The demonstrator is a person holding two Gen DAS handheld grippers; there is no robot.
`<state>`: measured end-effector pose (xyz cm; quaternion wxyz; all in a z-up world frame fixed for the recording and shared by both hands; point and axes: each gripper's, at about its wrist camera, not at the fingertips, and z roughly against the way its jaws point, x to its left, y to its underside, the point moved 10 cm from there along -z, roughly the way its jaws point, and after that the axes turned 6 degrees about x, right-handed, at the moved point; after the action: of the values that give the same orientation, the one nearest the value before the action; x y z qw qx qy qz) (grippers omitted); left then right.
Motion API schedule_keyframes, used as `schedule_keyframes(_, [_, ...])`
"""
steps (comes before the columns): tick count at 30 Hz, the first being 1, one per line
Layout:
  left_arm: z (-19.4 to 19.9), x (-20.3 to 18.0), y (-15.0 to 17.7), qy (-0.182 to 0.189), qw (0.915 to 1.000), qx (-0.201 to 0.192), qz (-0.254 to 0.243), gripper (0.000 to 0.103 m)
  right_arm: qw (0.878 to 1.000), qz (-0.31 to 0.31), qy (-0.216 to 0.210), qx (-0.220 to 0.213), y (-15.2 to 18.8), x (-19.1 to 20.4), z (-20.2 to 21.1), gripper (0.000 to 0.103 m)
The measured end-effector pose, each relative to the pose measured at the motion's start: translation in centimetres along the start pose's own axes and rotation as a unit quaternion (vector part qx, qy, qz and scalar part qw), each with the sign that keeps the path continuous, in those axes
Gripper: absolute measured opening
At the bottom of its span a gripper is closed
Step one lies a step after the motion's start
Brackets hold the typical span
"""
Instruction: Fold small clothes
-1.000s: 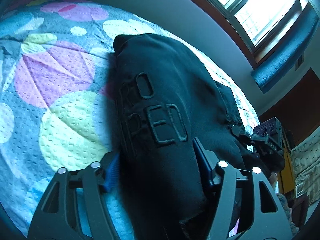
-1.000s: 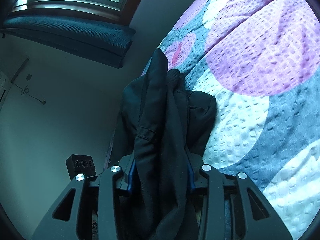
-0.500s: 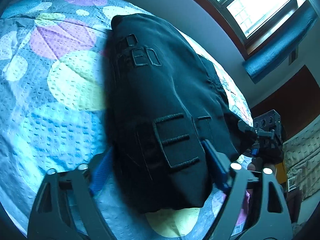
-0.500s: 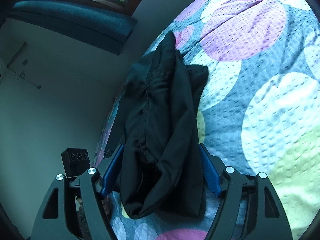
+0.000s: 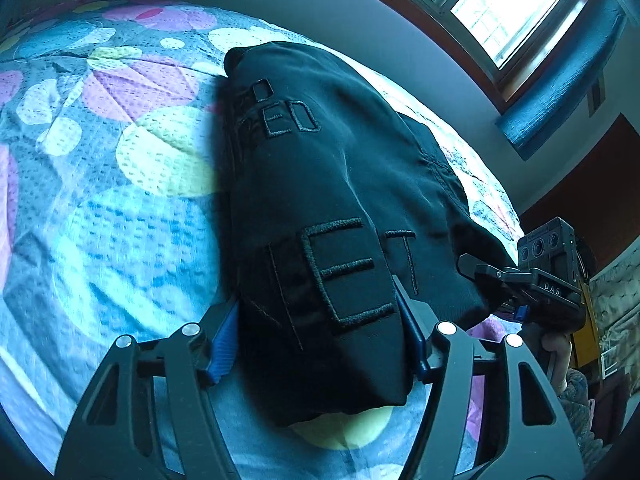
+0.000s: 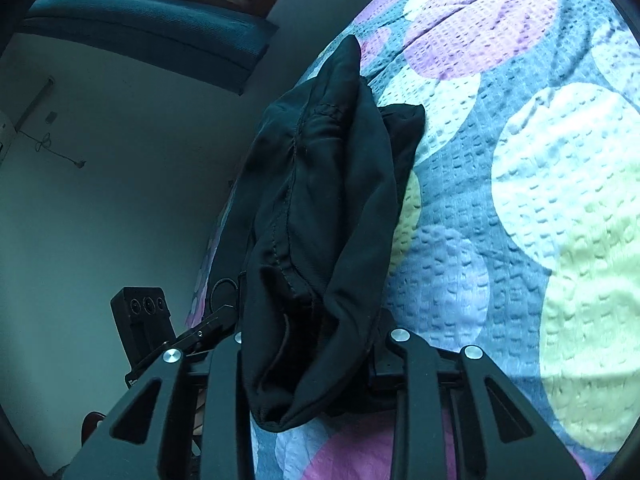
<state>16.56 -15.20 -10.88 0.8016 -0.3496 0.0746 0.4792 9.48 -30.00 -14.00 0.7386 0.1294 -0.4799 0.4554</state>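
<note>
The black garment looks doubled over lengthwise and draped between the two grippers, so a first fold seems made while the tidy final folds and laying flat remain. The left gripper has its fingers pinching one end of the cloth, and the right gripper pinches the other. Beyond the fingers lies a bed with a dotted quilt, below a window.

A matt black cloth garment with raised stitched lettering is seen on a puckered, dotted quilted bedspread; matt black plastic tongs carry shiny metal rivets.
</note>
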Motion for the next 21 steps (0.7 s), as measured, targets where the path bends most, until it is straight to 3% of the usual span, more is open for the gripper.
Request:
schedule_keyframes(8, [0.6, -0.3, 1.2, -0.001, 1.0000, 0.003, 0.003, 0.065, 1.000, -0.001, -0.003, 0.001, 1.8, 0.1, 0.4, 0.030])
schedule_keyframes(21, [0.4, -0.2, 1.7, -0.003, 1.0000, 0.000, -0.005, 0.067, 1.000, -0.002, -0.014, 0.002, 1.2, -0.8, -0.5, 0.029])
